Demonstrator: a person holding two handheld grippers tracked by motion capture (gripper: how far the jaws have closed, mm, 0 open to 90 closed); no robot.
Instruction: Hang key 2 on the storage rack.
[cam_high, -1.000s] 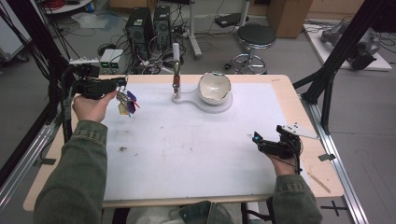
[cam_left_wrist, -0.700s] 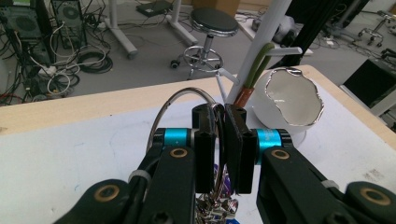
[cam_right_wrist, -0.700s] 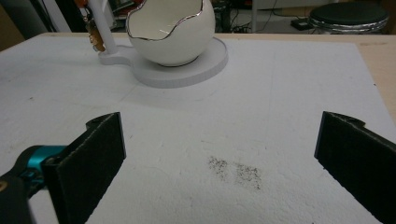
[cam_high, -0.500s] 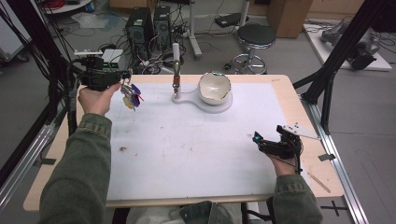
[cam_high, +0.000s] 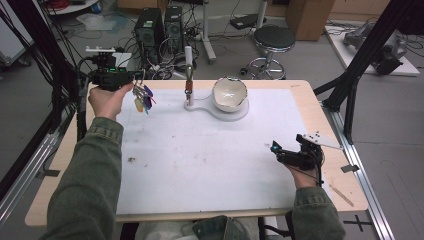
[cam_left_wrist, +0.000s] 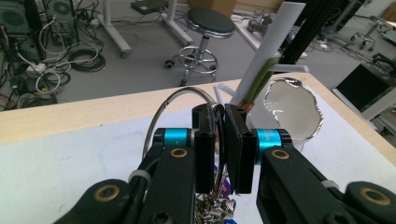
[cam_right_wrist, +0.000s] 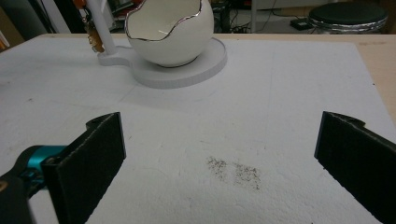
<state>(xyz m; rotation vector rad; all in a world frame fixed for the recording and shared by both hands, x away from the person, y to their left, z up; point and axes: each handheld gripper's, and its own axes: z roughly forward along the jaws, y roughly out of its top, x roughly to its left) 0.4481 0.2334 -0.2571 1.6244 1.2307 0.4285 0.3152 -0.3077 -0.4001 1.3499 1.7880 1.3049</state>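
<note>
My left gripper hovers over the table's far left corner, shut on a metal key ring. A bunch of keys and coloured tags dangles below it. Ahead of the jaws stands a white stand with an upright post and an egg-shaped white bowl with a silver rim. A small brown item hangs on the post. My right gripper rests low at the table's right side, open, with nothing between its jaws.
A white mat covers most of the wooden table, with dark specks on it. A grey plate lies by the right edge. Beyond the far edge are computer towers, cables and a stool.
My left gripper has carried the key bunch away from me toward the table's far edge and slightly right. The right gripper has stayed in place.
</note>
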